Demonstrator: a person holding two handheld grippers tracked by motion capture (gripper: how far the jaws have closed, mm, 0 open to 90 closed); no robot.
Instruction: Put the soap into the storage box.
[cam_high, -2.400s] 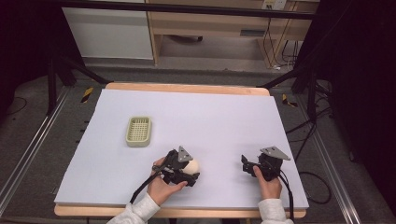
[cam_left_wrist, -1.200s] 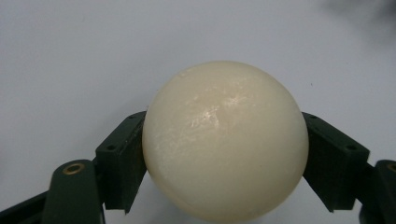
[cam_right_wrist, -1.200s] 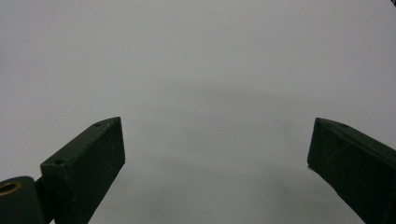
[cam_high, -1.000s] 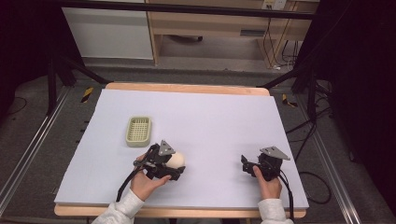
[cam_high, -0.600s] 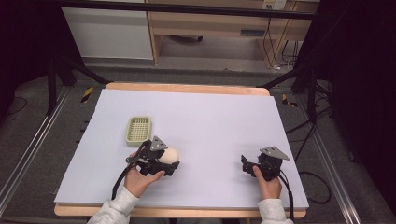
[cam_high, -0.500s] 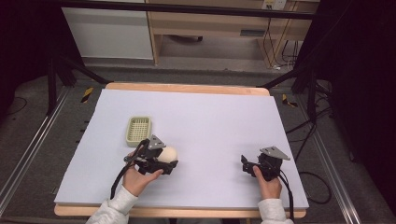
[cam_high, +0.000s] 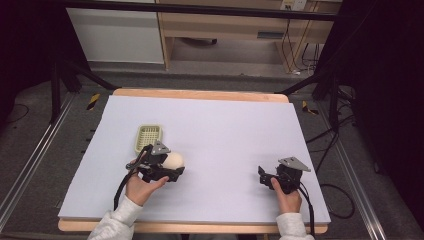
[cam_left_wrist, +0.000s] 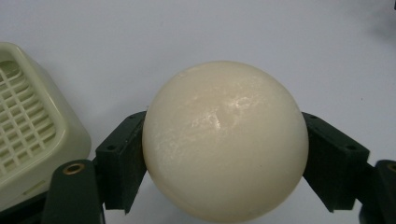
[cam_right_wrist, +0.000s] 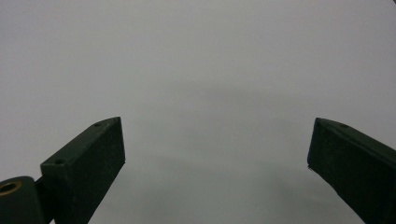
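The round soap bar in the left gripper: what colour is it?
Cream white, slightly glossy. The soap bar shows best in the left gripper view.

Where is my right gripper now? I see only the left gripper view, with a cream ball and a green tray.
Observer: The right gripper rests near the table's front right, away from the cream ball.
Operator: Does it hold something?
Observer: No. In the right gripper view its jaws stand wide apart over bare white surface.
Operator: Is the tray beside or beyond my left gripper?
Observer: From above, the green tray lies just beyond the left gripper, slightly to its left.
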